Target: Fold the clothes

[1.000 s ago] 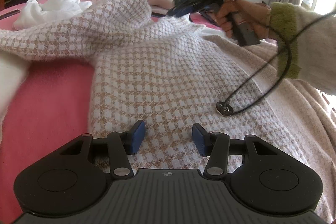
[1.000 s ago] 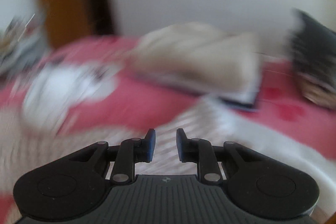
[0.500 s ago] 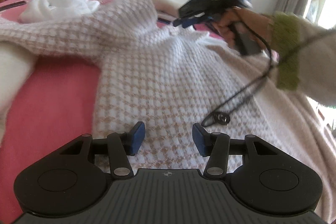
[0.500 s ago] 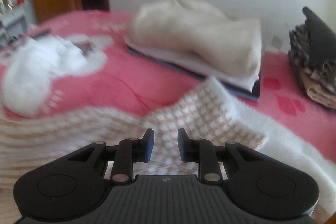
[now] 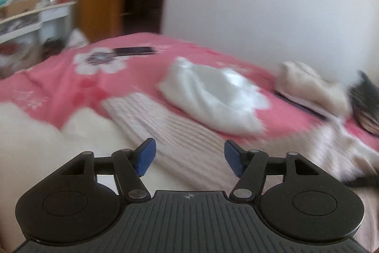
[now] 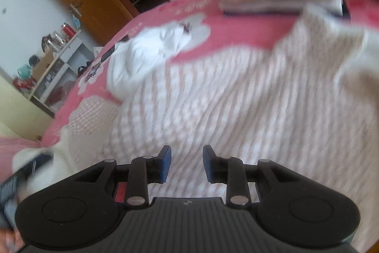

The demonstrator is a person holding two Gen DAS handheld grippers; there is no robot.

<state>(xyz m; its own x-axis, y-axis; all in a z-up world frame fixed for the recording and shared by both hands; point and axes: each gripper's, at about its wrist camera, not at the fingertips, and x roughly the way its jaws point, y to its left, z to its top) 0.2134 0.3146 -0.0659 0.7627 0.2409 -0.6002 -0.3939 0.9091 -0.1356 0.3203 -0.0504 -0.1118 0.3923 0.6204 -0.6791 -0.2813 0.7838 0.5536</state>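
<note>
checked sweater point(image 6: 236, 96) lies beyond both open jaws.

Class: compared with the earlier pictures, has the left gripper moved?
Yes. The left gripper, jaws just opened wider and empty, has swung leftward off the checked sweater's body toward the white garment.

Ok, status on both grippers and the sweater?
Left gripper open, empty, jaws just widened. Right gripper open, empty, jaws just widened. Sweater spread on bed, unfolded. White garment beside its sleeve.
</note>
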